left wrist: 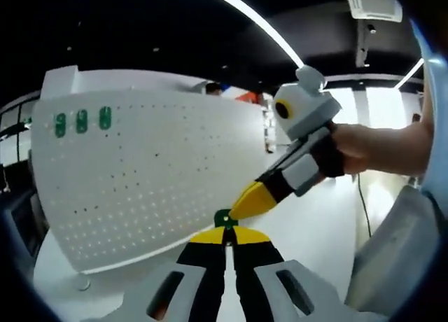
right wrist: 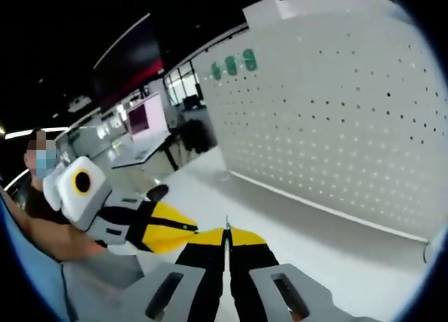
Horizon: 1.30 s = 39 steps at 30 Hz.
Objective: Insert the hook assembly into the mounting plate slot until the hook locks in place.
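Observation:
The white perforated mounting plate point(left wrist: 147, 175) stands upright on the table, with three green hooks point(left wrist: 82, 120) set near its top corner. My left gripper point(left wrist: 227, 232) is shut on a small green hook piece point(left wrist: 224, 216) that pokes up between its yellow tips, in front of the plate's lower edge. My right gripper point(left wrist: 239, 208) reaches in from the right, jaws together, its tip touching that piece. In the right gripper view, the right gripper point(right wrist: 226, 234) is shut with a thin sliver at its tips. The left gripper point(right wrist: 194, 228) sits close beside it, and the plate point(right wrist: 336, 119) rises on the right.
The white table point(right wrist: 294, 245) runs along the foot of the plate. A person's hand point(left wrist: 378, 147) and forearm hold the right gripper. Desks and a window lie in the far room point(right wrist: 150, 129). A grey rounded object point(left wrist: 392, 259) sits at the right.

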Available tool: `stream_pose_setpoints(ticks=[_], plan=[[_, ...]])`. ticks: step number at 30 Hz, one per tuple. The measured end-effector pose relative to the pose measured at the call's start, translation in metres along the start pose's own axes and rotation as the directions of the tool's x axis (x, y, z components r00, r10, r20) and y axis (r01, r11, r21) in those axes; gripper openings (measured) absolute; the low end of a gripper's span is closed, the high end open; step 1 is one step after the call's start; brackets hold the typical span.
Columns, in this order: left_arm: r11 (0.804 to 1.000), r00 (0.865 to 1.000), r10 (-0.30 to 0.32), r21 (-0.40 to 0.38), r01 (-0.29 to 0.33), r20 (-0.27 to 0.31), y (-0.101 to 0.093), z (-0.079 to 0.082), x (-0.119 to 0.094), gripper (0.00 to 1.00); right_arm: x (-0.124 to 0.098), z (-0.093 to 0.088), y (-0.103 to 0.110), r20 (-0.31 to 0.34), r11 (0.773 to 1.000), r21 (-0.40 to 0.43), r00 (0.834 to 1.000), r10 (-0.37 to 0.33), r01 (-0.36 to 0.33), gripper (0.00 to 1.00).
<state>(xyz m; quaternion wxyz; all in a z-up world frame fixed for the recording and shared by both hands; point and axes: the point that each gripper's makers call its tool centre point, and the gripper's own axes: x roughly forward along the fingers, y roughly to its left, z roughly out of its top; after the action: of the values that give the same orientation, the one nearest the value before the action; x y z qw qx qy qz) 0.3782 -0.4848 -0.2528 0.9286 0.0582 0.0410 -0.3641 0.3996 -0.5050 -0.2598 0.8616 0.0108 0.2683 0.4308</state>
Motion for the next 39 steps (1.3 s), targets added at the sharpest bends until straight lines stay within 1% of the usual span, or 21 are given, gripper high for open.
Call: stream_pose_setpoints(ticks=[7,12,14,18,20,22,26,29,34,39], plan=[[0.999,1.000,0.007,0.053,-0.006,-0.005,-0.002,0.000,0.001,0.04,0.000,-0.001,0.000,-0.002,1.000,0.008,1.000,-0.003,0.003,0.00],[0.997,1.000,0.015,0.082,-0.014,-0.012,-0.003,0.000,0.001,0.08,0.002,0.000,0.006,0.001,1.000,0.006,1.000,0.002,-0.002,0.00],[0.996,0.999,0.022,0.089,-0.020,-0.023,-0.001,-0.003,0.001,0.11,0.002,0.002,0.009,0.004,1.000,0.004,1.000,0.008,-0.008,0.00],[0.996,0.999,0.036,0.086,-0.034,-0.024,0.002,-0.003,0.000,0.10,0.003,0.003,0.017,0.003,1.000,-0.004,1.000,0.018,-0.018,0.00],[0.996,0.999,0.039,0.082,-0.036,-0.027,0.004,-0.003,0.000,0.07,0.003,0.003,0.020,0.003,1.000,-0.009,1.000,0.021,-0.021,0.00],[0.996,0.998,0.045,0.080,-0.042,-0.034,0.005,-0.005,0.000,0.07,0.004,0.003,0.023,0.002,1.000,-0.016,1.000,0.026,-0.026,0.00],[0.996,0.998,0.049,0.076,-0.046,-0.046,0.006,-0.008,0.000,0.07,0.004,0.006,0.026,0.008,0.999,-0.024,0.999,0.031,-0.031,0.00],[0.996,0.998,0.047,0.072,-0.045,-0.040,0.006,-0.007,0.000,0.05,0.004,0.007,0.026,0.006,0.999,-0.037,1.000,0.026,-0.026,0.00],[0.996,0.998,0.049,0.074,-0.047,-0.031,0.005,-0.004,-0.001,0.06,0.005,0.004,0.026,-0.003,0.999,-0.038,1.000,0.022,-0.022,0.00],[0.997,0.999,0.041,0.073,-0.038,-0.036,0.004,-0.005,0.000,0.04,0.004,0.004,0.026,0.000,0.999,-0.039,1.000,0.020,-0.020,0.00]])
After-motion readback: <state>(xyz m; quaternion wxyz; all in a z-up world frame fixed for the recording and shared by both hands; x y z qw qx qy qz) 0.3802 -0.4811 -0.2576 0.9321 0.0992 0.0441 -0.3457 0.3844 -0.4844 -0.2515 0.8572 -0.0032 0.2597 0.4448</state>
